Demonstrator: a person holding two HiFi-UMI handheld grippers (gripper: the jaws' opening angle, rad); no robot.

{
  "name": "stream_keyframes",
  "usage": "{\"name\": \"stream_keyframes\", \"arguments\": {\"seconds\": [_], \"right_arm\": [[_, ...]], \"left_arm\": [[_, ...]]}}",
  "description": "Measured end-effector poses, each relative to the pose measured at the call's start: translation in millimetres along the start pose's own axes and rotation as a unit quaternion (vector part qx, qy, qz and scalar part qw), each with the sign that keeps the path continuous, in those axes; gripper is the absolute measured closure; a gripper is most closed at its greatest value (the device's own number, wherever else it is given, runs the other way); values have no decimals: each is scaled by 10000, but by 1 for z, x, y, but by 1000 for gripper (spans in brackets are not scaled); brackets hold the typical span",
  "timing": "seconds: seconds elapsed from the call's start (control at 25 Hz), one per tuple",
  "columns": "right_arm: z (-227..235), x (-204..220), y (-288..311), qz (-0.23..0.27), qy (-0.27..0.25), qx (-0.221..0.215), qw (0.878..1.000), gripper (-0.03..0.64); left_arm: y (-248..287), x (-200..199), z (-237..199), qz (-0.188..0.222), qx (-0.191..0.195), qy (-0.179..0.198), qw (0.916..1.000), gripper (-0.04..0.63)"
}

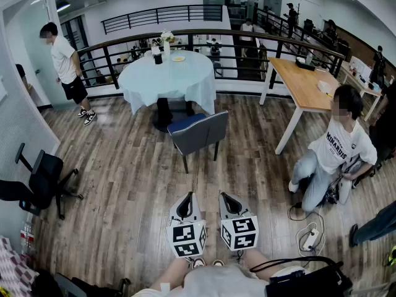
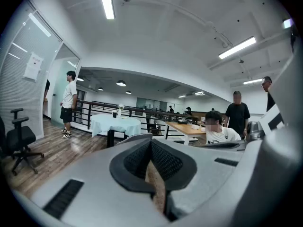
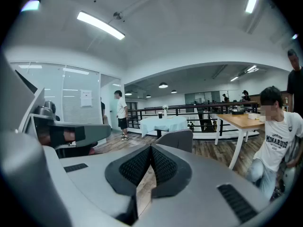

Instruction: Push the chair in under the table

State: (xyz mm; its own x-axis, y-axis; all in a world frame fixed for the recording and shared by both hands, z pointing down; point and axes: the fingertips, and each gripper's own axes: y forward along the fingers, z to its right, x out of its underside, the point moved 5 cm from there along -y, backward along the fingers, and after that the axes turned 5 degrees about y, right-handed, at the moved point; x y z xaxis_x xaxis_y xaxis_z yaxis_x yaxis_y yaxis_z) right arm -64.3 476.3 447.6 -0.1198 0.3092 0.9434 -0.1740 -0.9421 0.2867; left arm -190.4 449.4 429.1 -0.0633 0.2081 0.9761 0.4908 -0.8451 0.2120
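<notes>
Holding left tool [image 1: 187, 202] and right tool [image 1: 228, 200] pressed together and empty, well apart from grey padded blue-seated chair [image 1: 199, 132] standing skewed just outside round white-clothed table [image 1: 167, 79], probably risking off-centre shove that pivots it sideways.

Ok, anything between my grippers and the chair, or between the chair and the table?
Nothing visible. Only bare floor lies between the left gripper and right gripper and the chair; the chair stands close before the table, nothing between them.

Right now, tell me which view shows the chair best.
Head view: the chair appears whole, seat, back and legs, standing clear of the table. Both gripper views show only its backrest, with the rest hidden behind the gripper bodies.
</notes>
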Motion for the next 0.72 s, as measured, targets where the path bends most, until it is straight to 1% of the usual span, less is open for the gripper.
{"name": "stream_keyframes", "arguments": {"seconds": [0.72], "right_arm": [[-7,7,17,-78,123,86,9999,601]], "left_arm": [[10,9,-17,-107,37,-86,9999,598]]}}
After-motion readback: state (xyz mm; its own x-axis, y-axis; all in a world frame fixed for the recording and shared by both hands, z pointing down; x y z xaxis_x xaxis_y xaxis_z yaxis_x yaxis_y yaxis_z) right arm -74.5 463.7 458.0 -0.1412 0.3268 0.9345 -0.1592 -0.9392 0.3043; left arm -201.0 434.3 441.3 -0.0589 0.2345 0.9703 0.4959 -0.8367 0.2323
